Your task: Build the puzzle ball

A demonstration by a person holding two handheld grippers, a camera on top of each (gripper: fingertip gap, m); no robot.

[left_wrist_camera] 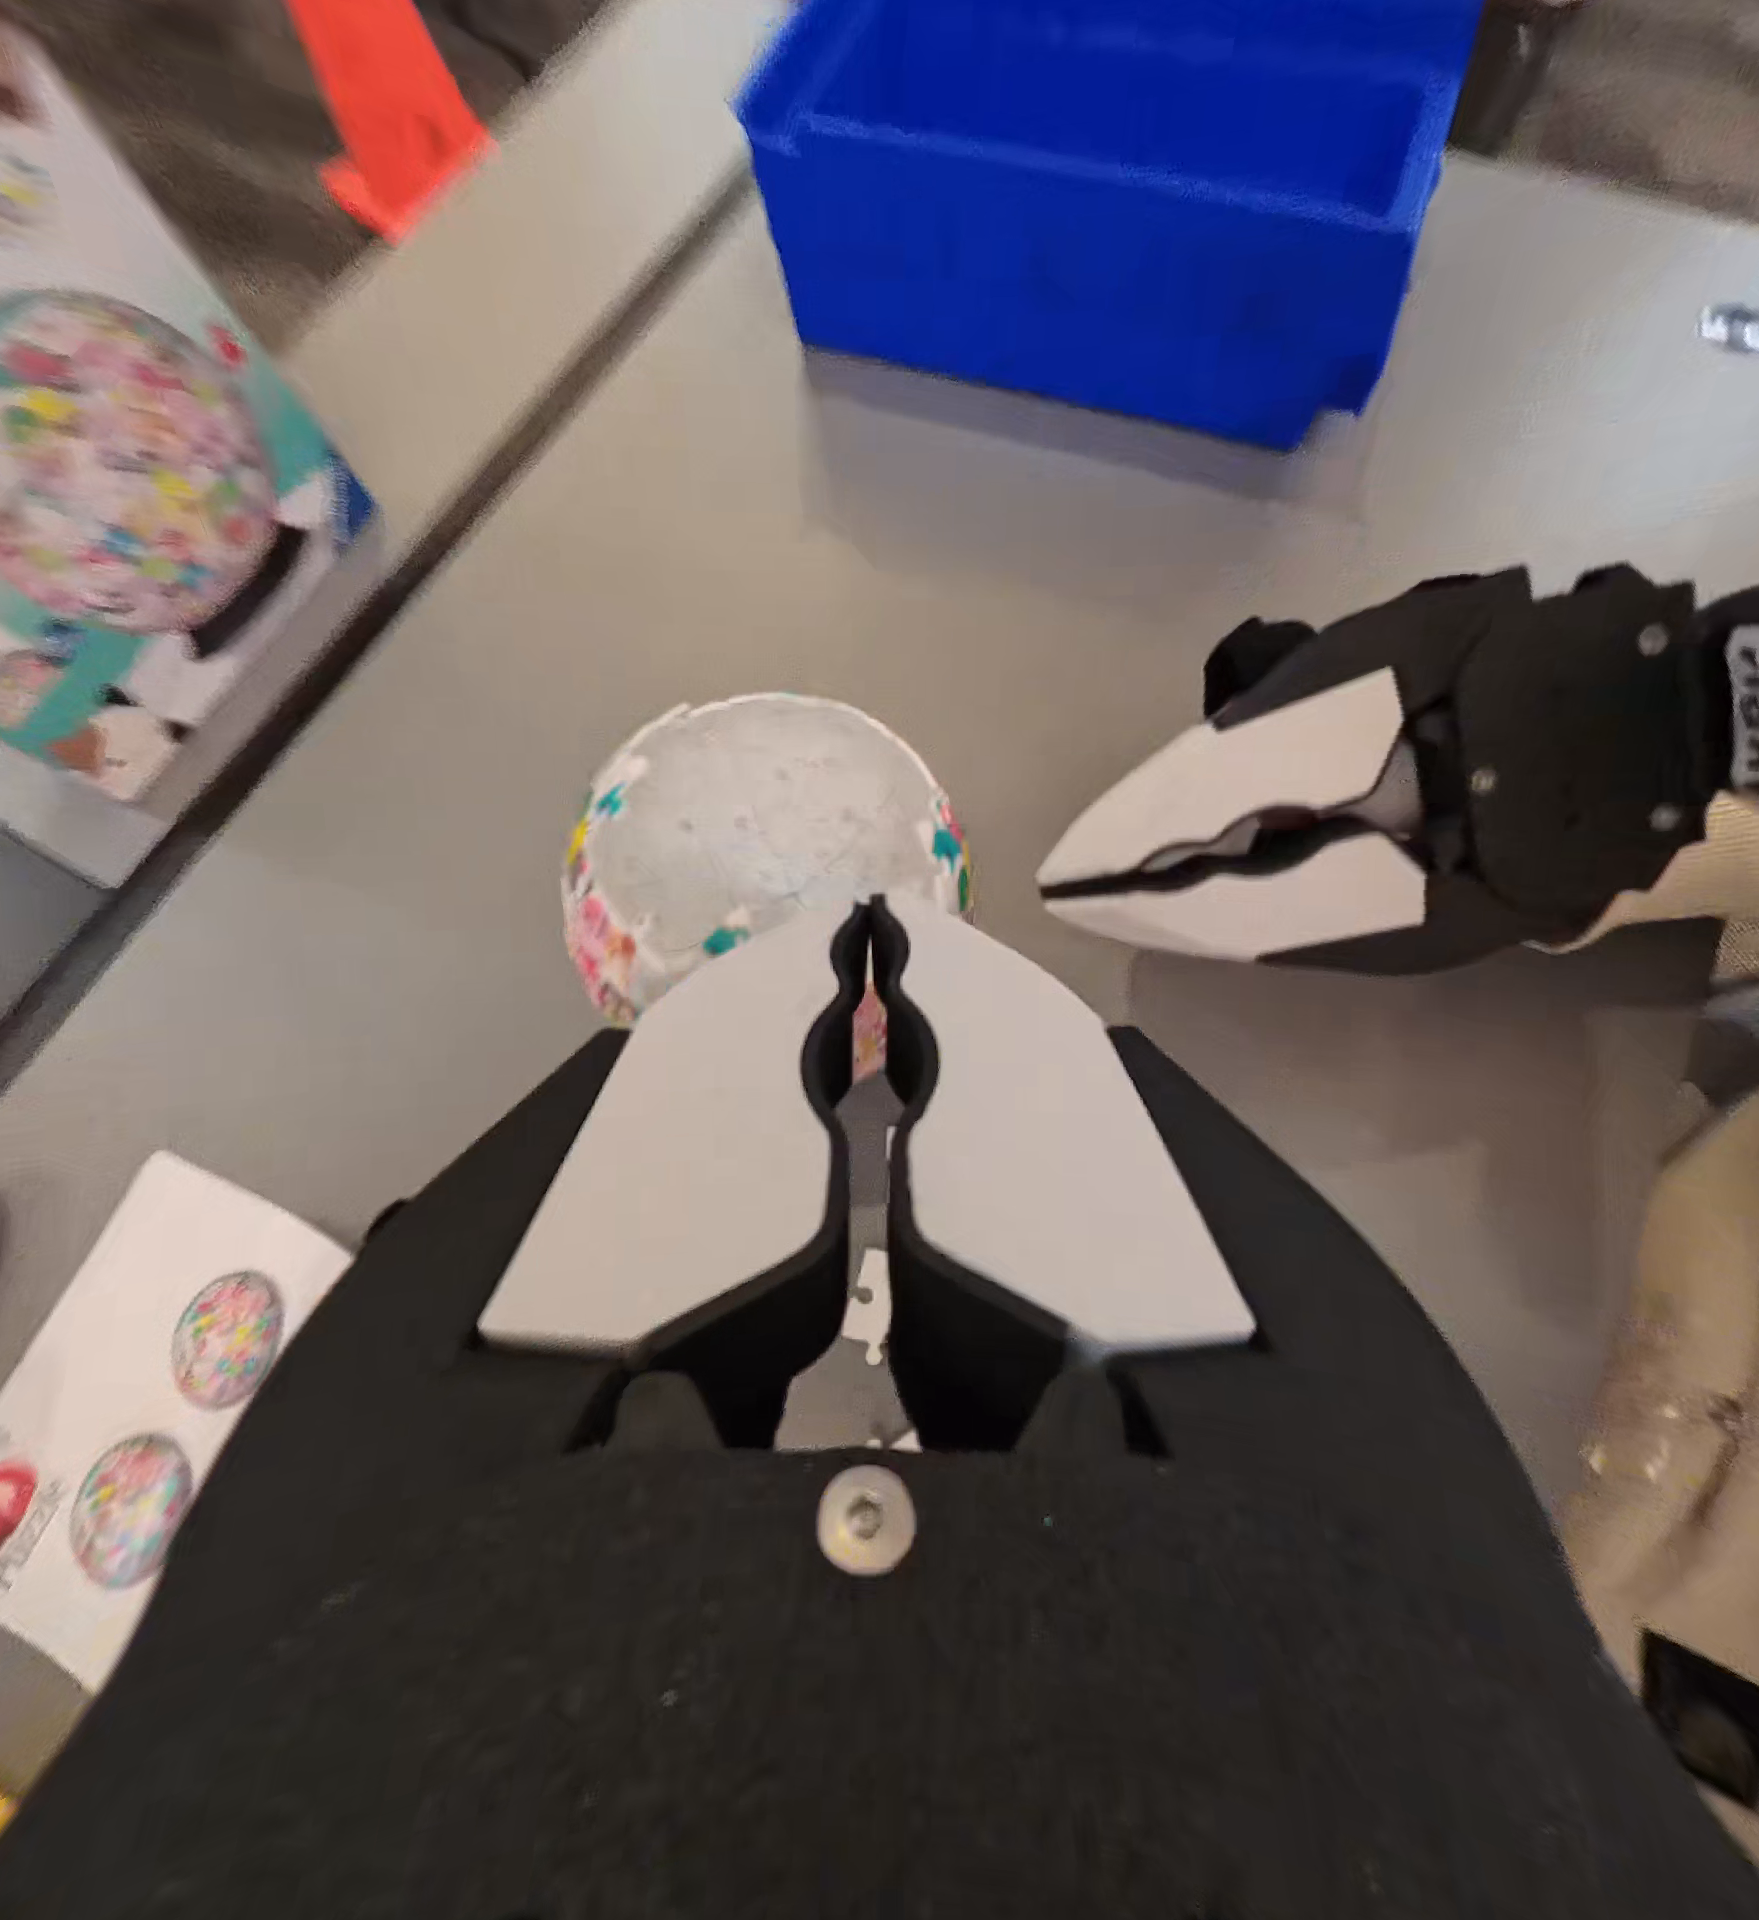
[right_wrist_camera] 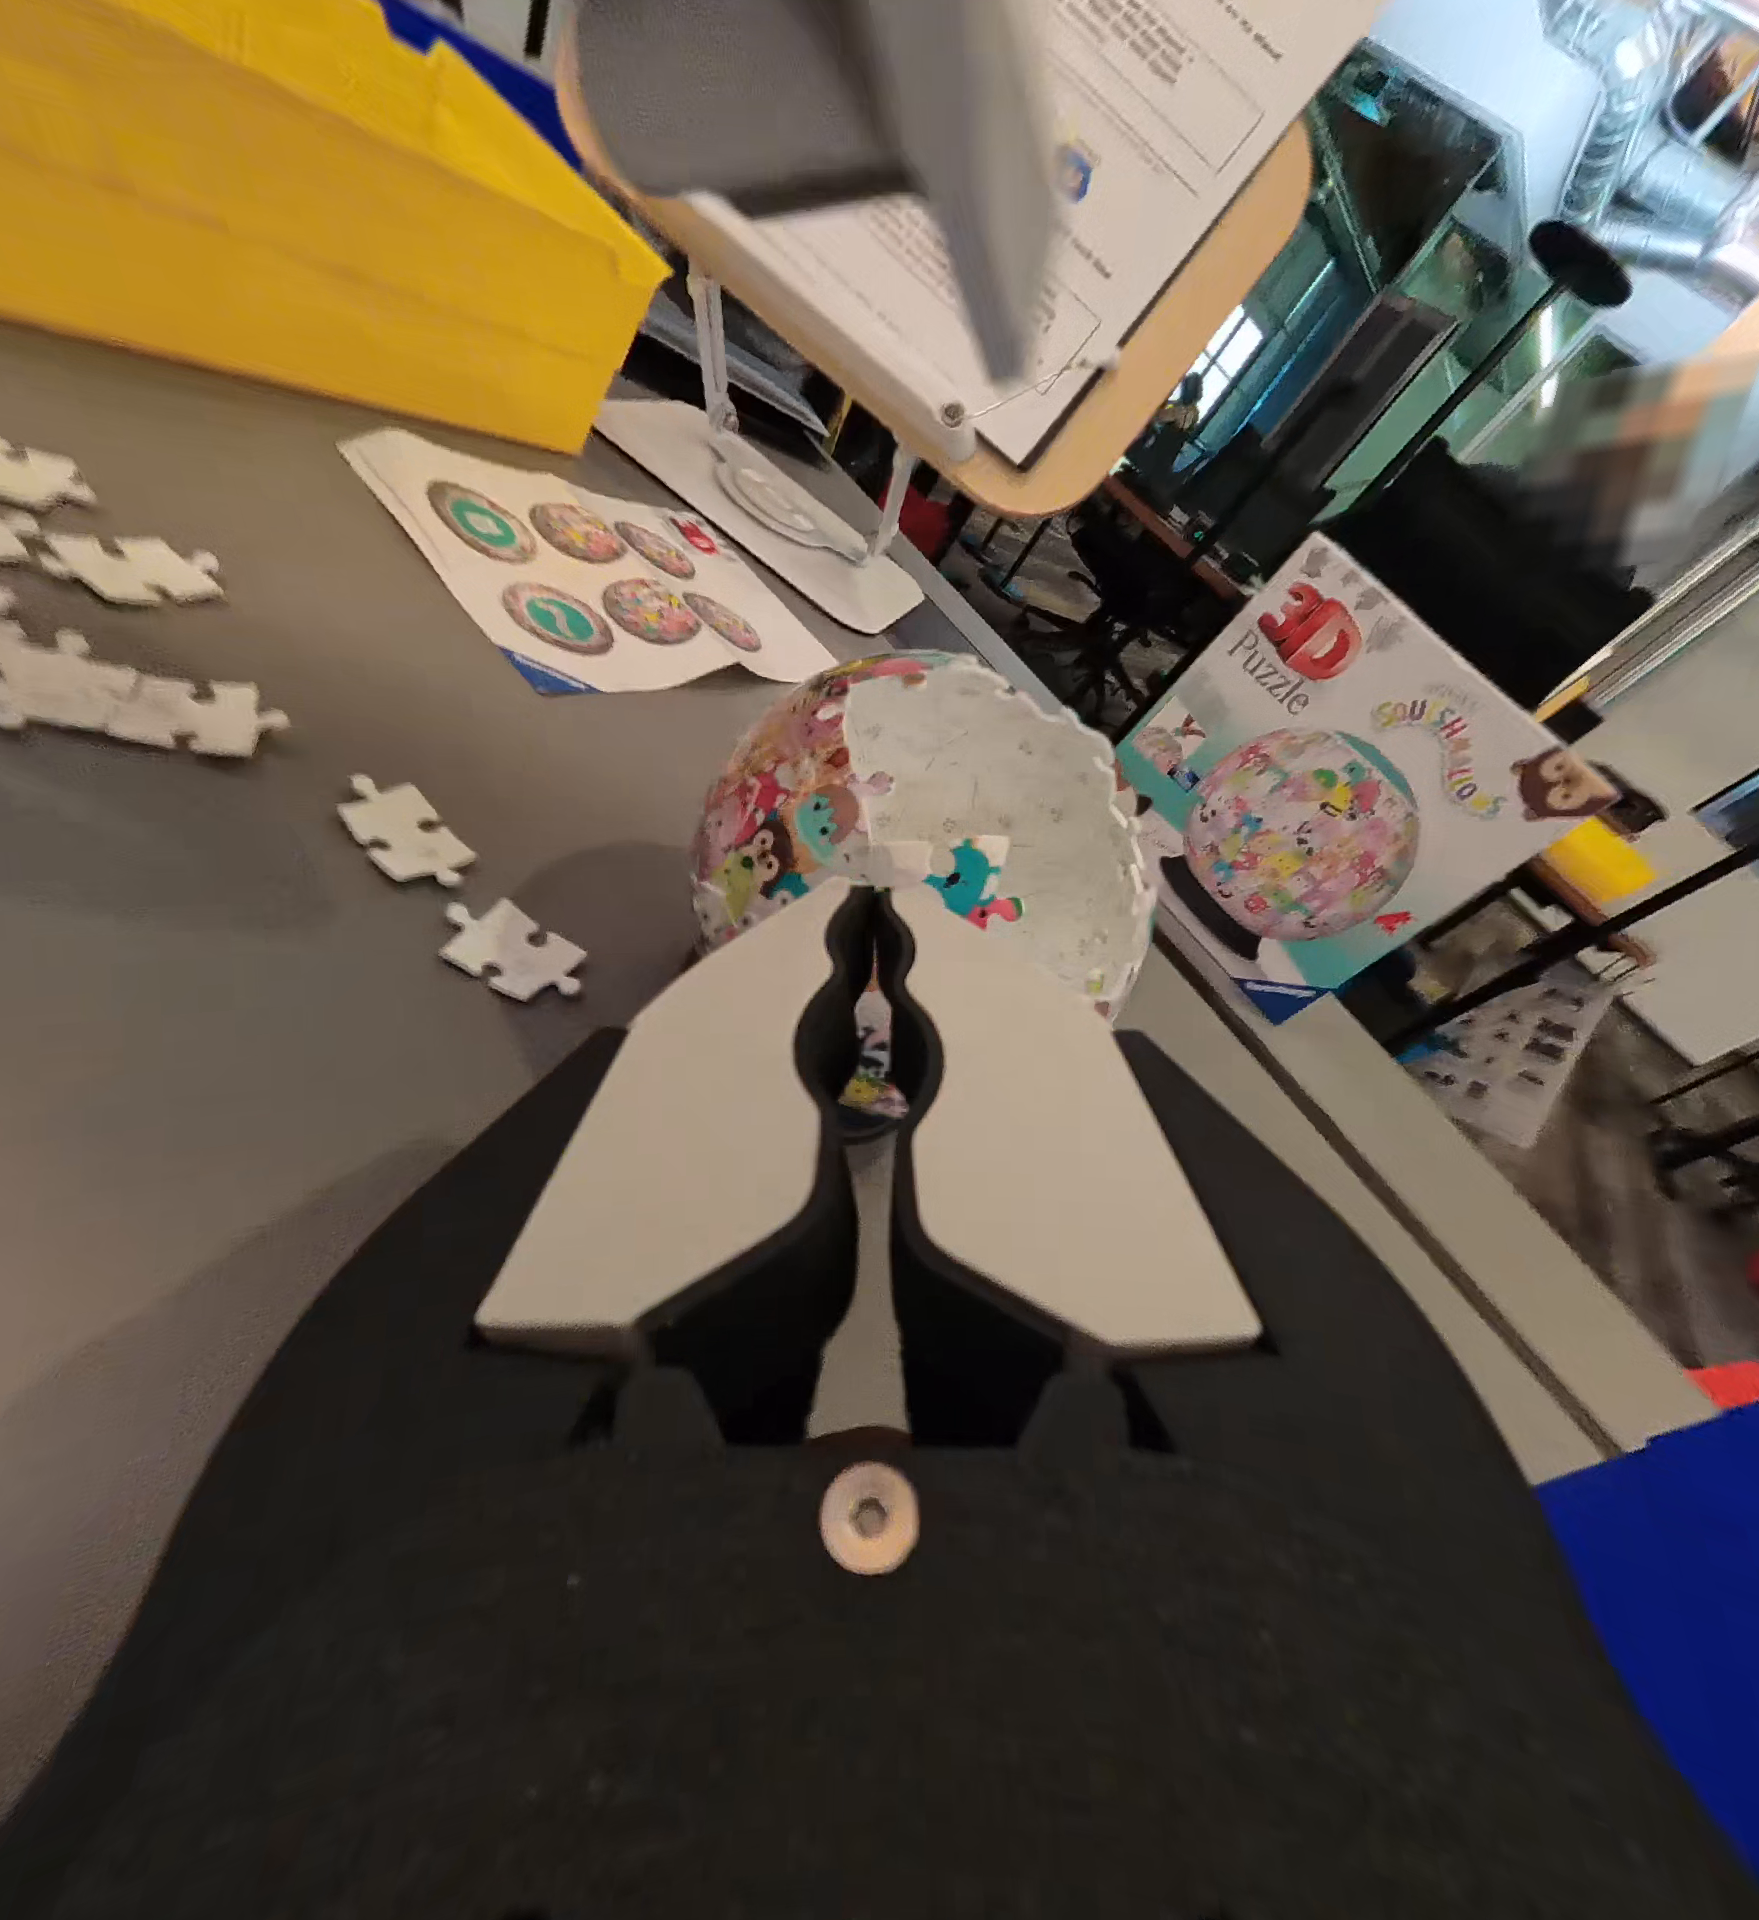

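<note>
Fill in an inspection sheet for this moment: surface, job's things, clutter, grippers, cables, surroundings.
Surface: grey table, no spills seen.
Job's things: half-built puzzle ball resting on the table, white inside showing; loose puzzle pieces face-down; instruction sheet; puzzle box upright.
Clutter: blue bin, yellow bin, beige cloth, clipboard stand.
Grippers: left gripper shut, tip near the ball's rim; whether it holds anything, cannot tell. Right gripper shut, apart from the ball.
Cables: nothing seen.
Surroundings: other tables, orange cone.

Grey tabletop (left_wrist_camera: 958, 582); glass partitions (right_wrist_camera: 1426, 260), ceiling ducts (right_wrist_camera: 1664, 197) behind
</note>
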